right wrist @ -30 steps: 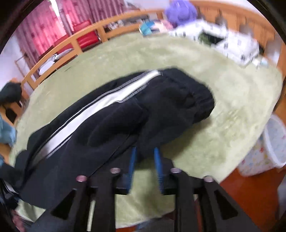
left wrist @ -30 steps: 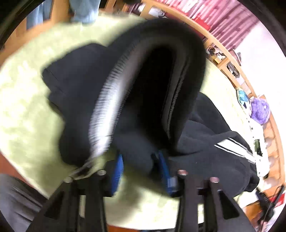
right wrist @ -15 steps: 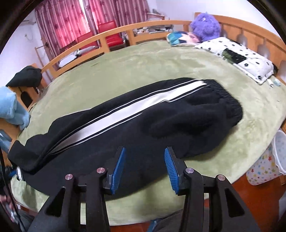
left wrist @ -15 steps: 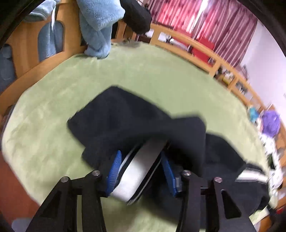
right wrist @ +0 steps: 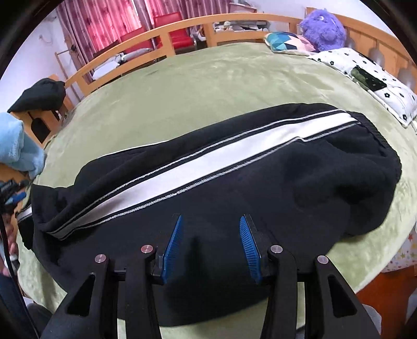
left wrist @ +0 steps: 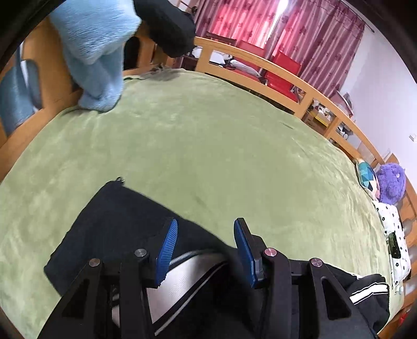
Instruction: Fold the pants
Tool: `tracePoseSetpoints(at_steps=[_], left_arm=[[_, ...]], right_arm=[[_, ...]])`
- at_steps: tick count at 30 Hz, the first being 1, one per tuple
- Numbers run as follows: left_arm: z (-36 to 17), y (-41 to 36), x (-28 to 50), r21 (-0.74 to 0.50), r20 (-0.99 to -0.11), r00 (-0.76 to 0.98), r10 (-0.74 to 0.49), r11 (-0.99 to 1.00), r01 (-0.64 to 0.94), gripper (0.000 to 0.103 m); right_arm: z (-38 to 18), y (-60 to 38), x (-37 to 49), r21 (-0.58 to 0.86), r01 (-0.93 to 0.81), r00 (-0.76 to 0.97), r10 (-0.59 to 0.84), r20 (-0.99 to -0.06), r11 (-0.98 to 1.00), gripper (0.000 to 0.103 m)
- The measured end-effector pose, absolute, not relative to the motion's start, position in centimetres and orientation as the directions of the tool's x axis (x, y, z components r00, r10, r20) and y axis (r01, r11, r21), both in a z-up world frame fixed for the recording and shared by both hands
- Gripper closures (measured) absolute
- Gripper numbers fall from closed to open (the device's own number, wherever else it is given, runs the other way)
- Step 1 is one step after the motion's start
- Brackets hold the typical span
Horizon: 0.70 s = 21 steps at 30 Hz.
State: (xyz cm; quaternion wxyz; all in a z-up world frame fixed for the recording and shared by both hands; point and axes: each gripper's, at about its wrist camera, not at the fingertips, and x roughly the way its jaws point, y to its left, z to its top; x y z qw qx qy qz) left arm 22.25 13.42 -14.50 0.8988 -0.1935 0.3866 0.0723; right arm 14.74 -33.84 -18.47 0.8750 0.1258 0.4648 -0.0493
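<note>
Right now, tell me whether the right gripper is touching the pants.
Cannot tell. In the right wrist view the right gripper stands open over the black pants, nothing between its blue pads, but no gap or contact shows plainly.

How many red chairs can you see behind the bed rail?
2 red chairs: one left, one right, both behind the wooden rail by the curtains. More may be hidden.

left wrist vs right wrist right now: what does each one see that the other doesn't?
Left wrist only: the pants' leg end with a zipper pull, lying flat.

Right wrist only: the elastic waistband, the full white side stripe and a star-print bin beside the bed.

Both: black pants, green blanket, blue towel, purple plush, and each view's own gripper open, left and right.
</note>
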Motion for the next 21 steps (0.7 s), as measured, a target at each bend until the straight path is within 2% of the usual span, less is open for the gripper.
tracePoseSetpoints(at_steps=[4,14,18,21], left_arm=[[-14.0,12.9,21.4,-0.299,-0.724,0.688,-0.044,0.919,-0.256,0.055],[-13.6,15.9,14.9,-0.267,-0.735,0.678,-0.004,0.921,-0.283,0.044],[-15.3,19.6,11.0,-0.258,-0.754,0.655,0.046,0.897,-0.360,0.043],[-17.4,21.2,9.5,-0.286,-0.782,0.623,0.013,0.881,-0.377,0.043]], right_arm=[[-18.9,-32.6,15.4,0.180,0.181,0.550,0.052,-0.833,0.967,0.058],[-18.9,-29.7,14.9,0.166,0.112,0.538,0.081,-0.839,0.980,0.057],[-18.7,-29.5,14.4,0.157,0.112,0.546,0.071,-0.834,0.981,0.056],[-19.3,-29.5,14.4,0.177,0.128,0.534,0.083,-0.841,0.976,0.054]])
